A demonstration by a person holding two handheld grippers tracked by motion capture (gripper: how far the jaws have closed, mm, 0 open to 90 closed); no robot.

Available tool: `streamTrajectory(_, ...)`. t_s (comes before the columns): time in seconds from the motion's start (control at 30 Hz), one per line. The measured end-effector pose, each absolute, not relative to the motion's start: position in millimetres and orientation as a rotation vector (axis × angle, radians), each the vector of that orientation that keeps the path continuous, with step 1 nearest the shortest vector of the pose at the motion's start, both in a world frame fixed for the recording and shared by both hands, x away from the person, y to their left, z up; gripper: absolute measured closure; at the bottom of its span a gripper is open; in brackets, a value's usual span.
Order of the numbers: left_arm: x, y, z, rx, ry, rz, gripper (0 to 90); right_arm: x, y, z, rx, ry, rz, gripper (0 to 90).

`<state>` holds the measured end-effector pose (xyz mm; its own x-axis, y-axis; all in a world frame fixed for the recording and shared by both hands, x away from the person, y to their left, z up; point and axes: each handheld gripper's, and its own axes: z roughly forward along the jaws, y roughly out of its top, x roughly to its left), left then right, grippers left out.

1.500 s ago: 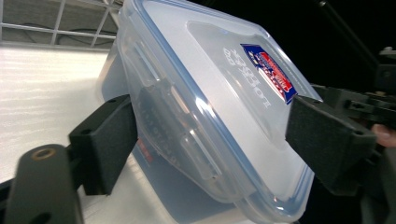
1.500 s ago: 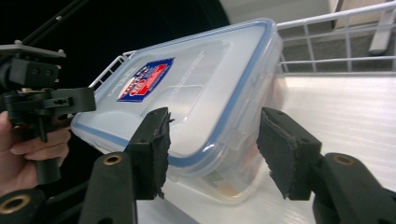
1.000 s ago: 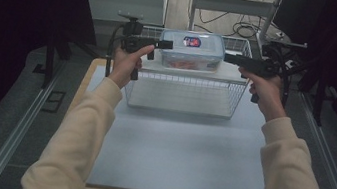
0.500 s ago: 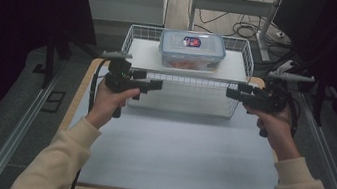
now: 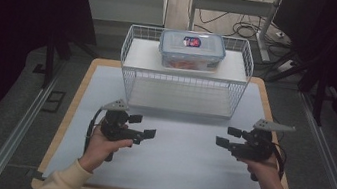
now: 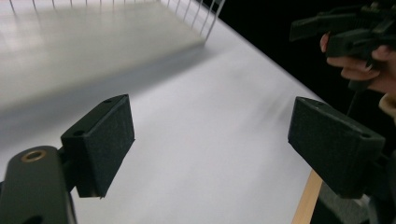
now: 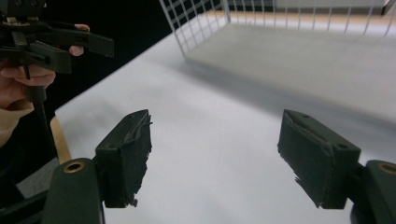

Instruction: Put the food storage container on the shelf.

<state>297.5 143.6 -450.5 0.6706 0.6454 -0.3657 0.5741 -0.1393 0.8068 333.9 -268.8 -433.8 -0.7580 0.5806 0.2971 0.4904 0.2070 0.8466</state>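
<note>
Black left gripper (image 5: 145, 127) and right gripper (image 5: 225, 137) are held wide open, empty, over the white mat (image 5: 178, 151); left jaws just narrowed slightly, right widened.

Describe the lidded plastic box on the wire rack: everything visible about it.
The plastic box is a clear rectangular container with rounded corners and a blue-tinted snap lid, closed. A small red, white and blue label sits at the lid's centre, and reddish contents show faintly through the front wall. It stands upright on the upper shelf of the white wire rack, at the table's far side. Nothing else touches it.
</note>
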Motion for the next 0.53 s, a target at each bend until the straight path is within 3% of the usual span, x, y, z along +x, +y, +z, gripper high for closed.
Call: streamTrajectory(0.53,293.5,144.1,-476.6,1.813,1.015,0.064,15.8,323.5,-268.4,-462.4,1.038,2.360,1.502,20.3)
